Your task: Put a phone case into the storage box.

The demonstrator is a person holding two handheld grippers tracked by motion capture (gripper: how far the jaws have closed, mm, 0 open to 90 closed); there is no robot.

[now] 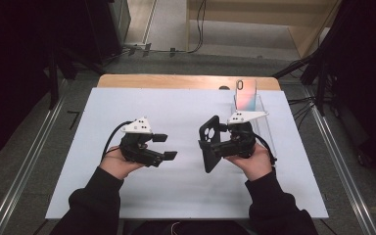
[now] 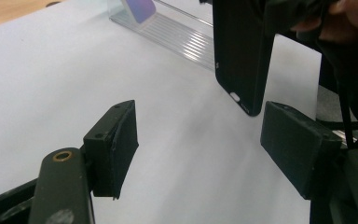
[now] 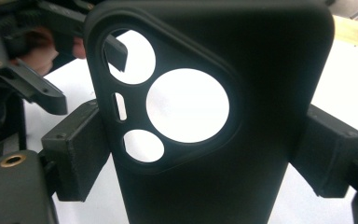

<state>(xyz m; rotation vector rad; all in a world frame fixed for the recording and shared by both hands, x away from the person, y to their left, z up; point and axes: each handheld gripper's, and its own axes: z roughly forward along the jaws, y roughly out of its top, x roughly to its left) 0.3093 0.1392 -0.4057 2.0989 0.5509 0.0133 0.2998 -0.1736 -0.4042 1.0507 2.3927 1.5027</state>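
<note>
Over the white tabletop (image 1: 176, 191), the left gripper (image 1: 168, 147) hovers with its fingers (image 2: 114, 144) spread wide and nothing between them. To its right, the right gripper (image 1: 214, 146) has its fingers (image 3: 77, 147) clamped on the sides of a black phone case (image 1: 209, 142), held upright on edge above the tabletop. Behind it, a phone (image 1: 246, 94) leans in a clear stand (image 1: 267, 132) near the far edge.
</note>
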